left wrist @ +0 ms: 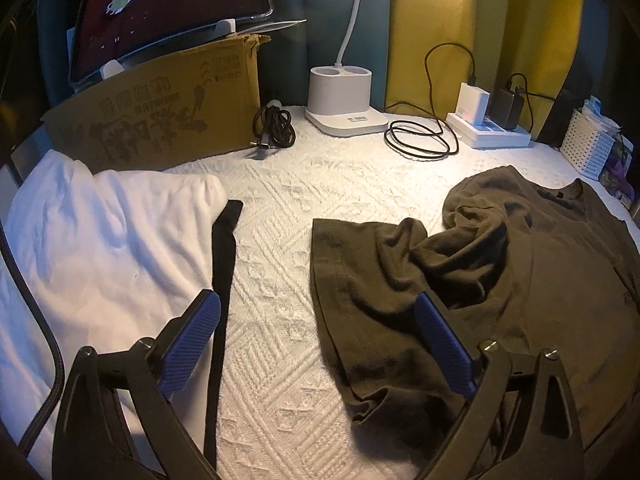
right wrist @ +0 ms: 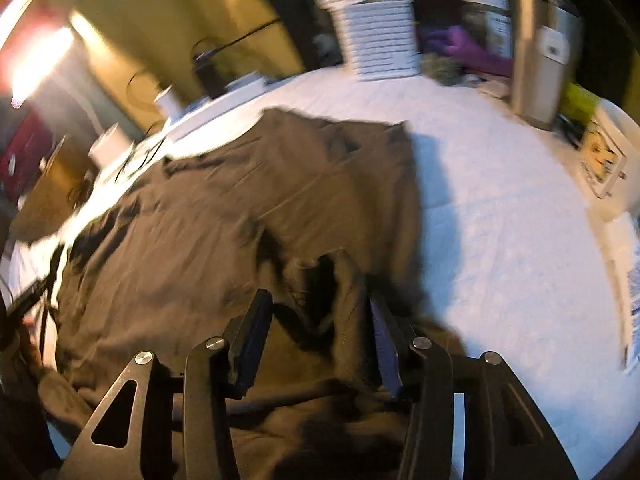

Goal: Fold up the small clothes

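An olive-brown T-shirt (left wrist: 500,264) lies crumpled on the white textured table cover (left wrist: 276,272), collar toward the back right. My left gripper (left wrist: 316,308) is open and empty, just above the cover; its right pad hangs over the shirt's left edge. In the blurred right wrist view the same shirt (right wrist: 224,216) spreads out to the left. My right gripper (right wrist: 320,304) is open, its jaws either side of a raised fold of the shirt (right wrist: 344,280), not closed on it.
A white garment (left wrist: 96,240) and a black strap (left wrist: 222,280) lie at left. At the back stand a cardboard box (left wrist: 160,120), a lamp base (left wrist: 342,100), cables (left wrist: 420,140) and chargers (left wrist: 492,120). A white basket (right wrist: 376,44) and a steel flask (right wrist: 540,52) stand at right.
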Tool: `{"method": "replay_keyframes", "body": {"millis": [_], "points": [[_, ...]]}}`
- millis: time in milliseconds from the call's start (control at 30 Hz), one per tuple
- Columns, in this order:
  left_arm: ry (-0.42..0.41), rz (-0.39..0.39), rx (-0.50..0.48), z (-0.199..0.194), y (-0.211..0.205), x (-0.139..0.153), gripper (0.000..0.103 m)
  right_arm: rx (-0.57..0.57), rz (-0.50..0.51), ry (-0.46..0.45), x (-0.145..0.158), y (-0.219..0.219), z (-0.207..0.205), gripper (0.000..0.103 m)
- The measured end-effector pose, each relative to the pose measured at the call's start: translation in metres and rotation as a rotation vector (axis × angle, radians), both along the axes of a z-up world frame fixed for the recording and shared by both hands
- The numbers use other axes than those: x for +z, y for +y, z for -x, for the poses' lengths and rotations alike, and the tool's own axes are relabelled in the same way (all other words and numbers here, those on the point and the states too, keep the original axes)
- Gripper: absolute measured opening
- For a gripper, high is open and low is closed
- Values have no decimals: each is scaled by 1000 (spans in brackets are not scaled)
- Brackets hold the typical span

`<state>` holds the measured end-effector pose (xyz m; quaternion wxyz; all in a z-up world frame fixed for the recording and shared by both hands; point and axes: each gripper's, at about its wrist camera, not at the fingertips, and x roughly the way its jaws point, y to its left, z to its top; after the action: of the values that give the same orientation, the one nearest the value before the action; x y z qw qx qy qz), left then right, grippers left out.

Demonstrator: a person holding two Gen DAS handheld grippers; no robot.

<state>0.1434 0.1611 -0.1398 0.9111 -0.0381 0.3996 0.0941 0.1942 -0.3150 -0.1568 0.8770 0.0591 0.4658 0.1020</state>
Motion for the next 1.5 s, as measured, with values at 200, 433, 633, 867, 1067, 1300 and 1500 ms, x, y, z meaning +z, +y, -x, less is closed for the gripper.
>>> {"method": "replay_keyframes", "body": {"millis": [200, 433, 633, 867, 1067, 1300, 1500], "points": [[24, 57, 13, 0, 14, -8, 97, 40, 110, -6, -9, 37, 9, 50], [45, 85, -44, -17, 13, -8, 91, 80, 131, -58, 12, 48, 21, 50], [100, 43, -92, -29, 2, -20, 84, 37, 221, -134, 29, 44, 21, 79], [82, 8, -128, -28, -7, -19, 62, -13, 177, -123, 23, 26, 13, 82], [74, 19, -127, -27, -15, -15, 8, -20, 138, -126, 20, 19, 14, 82], [-16, 79, -48, -9, -4, 13, 6, -24, 115, -137, 20, 9, 17, 82], [-63, 92, -57, -2, -16, 42, 6, -22, 83, -152, 22, 3, 18, 82]]}}
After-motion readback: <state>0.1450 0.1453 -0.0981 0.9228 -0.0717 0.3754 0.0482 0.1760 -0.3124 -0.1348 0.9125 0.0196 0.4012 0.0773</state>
